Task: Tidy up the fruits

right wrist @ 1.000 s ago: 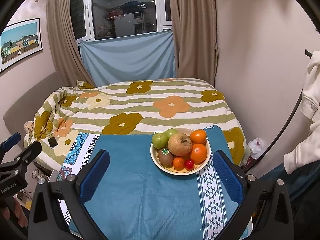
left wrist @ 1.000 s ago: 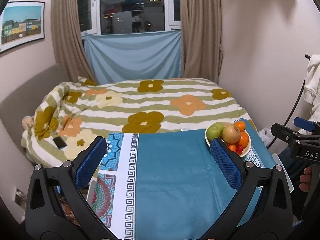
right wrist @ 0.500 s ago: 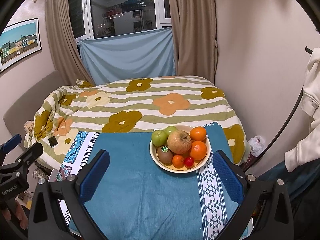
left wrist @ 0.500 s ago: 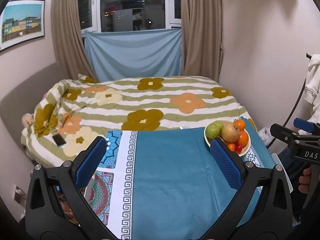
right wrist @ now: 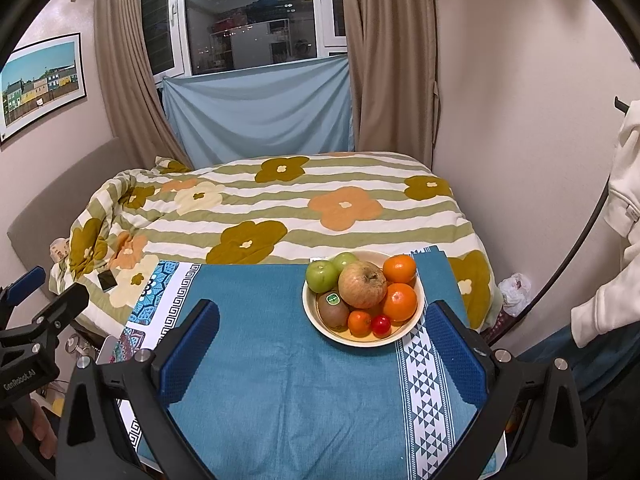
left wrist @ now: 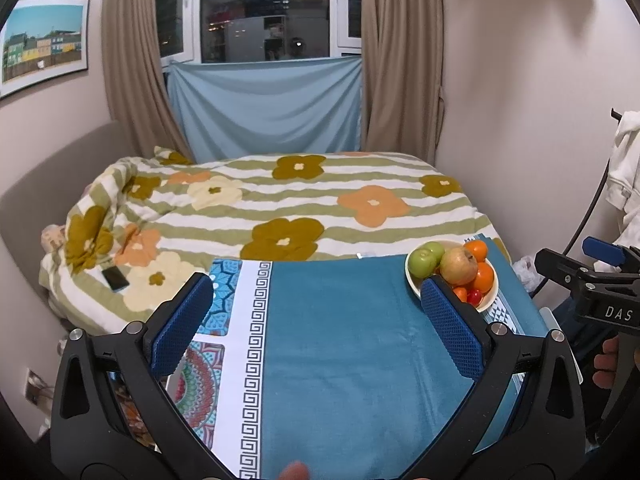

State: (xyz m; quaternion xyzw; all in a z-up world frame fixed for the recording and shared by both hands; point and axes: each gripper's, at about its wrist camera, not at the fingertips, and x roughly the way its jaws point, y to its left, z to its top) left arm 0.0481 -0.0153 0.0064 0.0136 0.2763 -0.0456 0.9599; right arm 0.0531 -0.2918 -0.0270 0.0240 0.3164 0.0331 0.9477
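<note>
— Where is the fruit from your side?

— I see the bowl (right wrist: 416,316) near the far right corner of the blue cloth (right wrist: 280,360), by the edge that meets the bed (right wrist: 280,208); my right gripper (right wrist: 322,344) hangs over the cloth with its blue pads spread wide and nothing between them.

— Which way do the pieces lie?

— The big apple (right wrist: 362,290) sits on top, its stem end turned towards me; two green apples (right wrist: 322,276) behind it on the left; two oranges (right wrist: 400,302) on the right; the kiwi (right wrist: 333,312) lies at the front left, long axis running left to right, sticker up; a small orange (right wrist: 359,322) and a red tomato (right wrist: 381,325) at the front.

— And the left camera?

— My left gripper (left wrist: 318,320) is likewise wide open and empty over the cloth's middle; there its right pad covers the bowl's (left wrist: 490,300) near left rim, so the kiwi is hidden; it does show the patterned cloth (left wrist: 200,380) along the left edge; a phone (left wrist: 115,279) lies on the bed.
</note>
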